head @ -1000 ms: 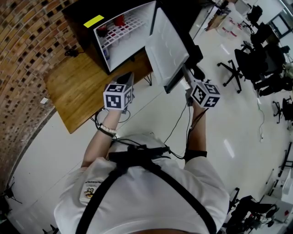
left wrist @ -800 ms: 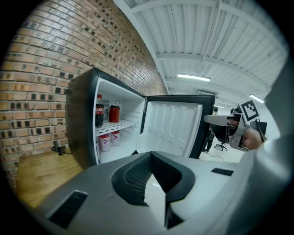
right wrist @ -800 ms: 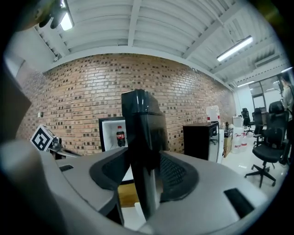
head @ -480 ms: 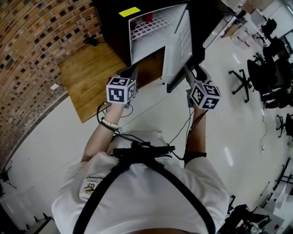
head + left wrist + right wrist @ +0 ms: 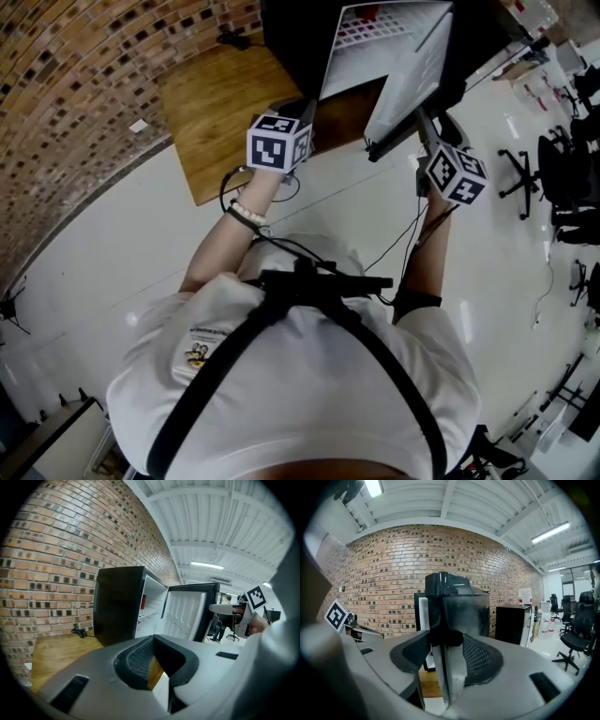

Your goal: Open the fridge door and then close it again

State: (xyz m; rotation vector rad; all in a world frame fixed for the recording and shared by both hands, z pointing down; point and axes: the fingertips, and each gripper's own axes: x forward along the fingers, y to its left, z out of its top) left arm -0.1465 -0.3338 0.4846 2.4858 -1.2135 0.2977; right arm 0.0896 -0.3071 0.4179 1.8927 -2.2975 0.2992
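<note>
— Holding anything on the right?
— No. The right gripper [image 5: 446, 656] has its jaws wide, just been opening, with the edge of the open fridge door [image 5: 459, 606] standing between them.
— And the left?
— The left gripper [image 5: 152, 663] is closed on nothing, apart from the fridge [image 5: 117, 604].

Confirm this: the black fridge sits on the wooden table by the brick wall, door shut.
Not quite: the door stands open, as the left gripper view shows. The black fridge does sit on the wooden table by the brick wall.
</note>
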